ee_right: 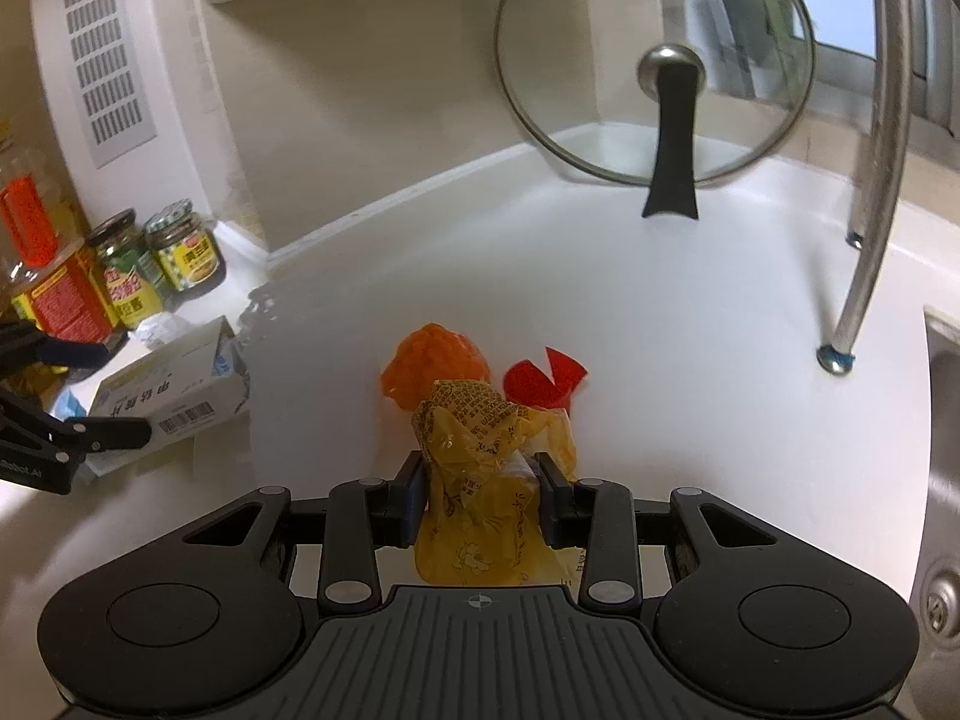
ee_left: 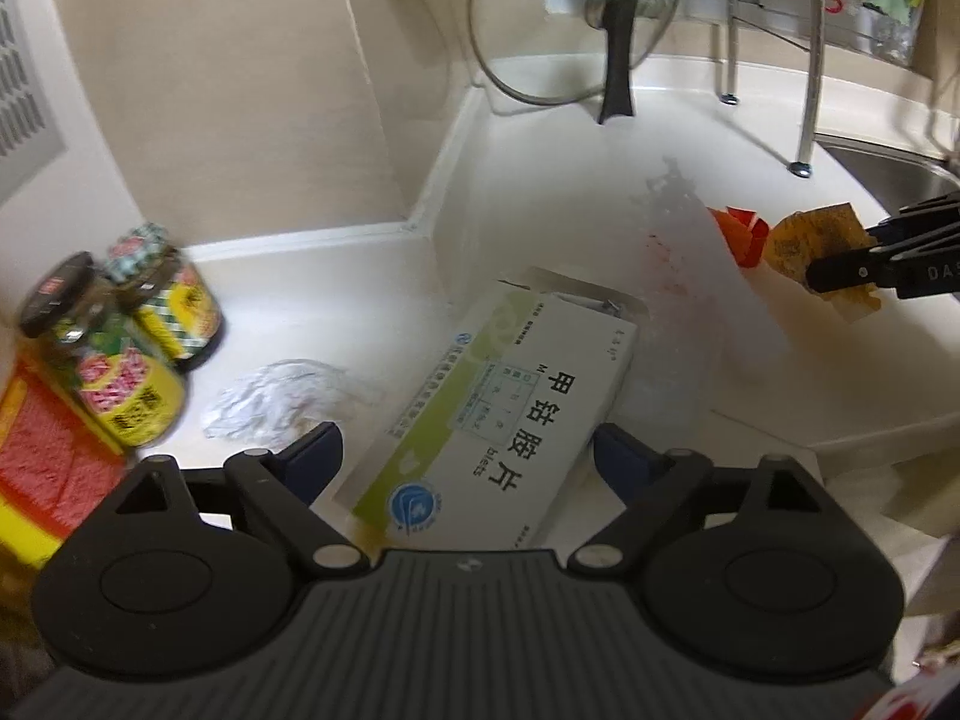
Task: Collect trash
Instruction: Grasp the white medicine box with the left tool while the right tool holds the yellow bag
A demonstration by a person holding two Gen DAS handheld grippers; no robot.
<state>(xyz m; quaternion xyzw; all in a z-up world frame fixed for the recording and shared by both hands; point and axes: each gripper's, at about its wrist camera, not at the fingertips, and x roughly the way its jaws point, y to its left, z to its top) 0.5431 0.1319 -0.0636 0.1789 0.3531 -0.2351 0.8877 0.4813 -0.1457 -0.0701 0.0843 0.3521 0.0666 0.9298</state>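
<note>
Yellow wrapper [ee_right: 480, 480], crumpled and printed, sits nearest the right wrist camera, pinched between the jaws of the right gripper [ee_right: 480, 489]; both pads press its sides, jaws narrow. From the left wrist view the same wrapper [ee_left: 810, 246] hangs at the tip of that gripper [ee_left: 840, 276], above the white tabletop [ee_right: 660, 330].

Just beyond the wrapper: an orange crumpled wad [ee_right: 435, 369] and a red plastic scrap [ee_right: 549, 381], both lying on the tabletop, close together, touching or nearly touching the wrapper's far edge; cannot tell which.

Left gripper [ee_left: 462, 450]: jaws wide, standing either side of the near end of a white-and-green medicine box [ee_left: 498, 414]. Pads not pressing the box. Box lies tilted, one end propped on clutter beneath it. A crumpled clear-white wad [ee_left: 282, 396] lies just left of the box.

Surroundings, left side: two jars with checked lids [ee_left: 150, 312], and a red-and-yellow box [ee_left: 36, 468] beside them, crowding the corner near the left gripper. Back: a glass pot lid [ee_right: 654, 60] leans upright against the wall, black handle down. Metal rack legs [ee_right: 864, 228] stand at right; sink edge [ee_right: 942, 420] beyond them.
</note>
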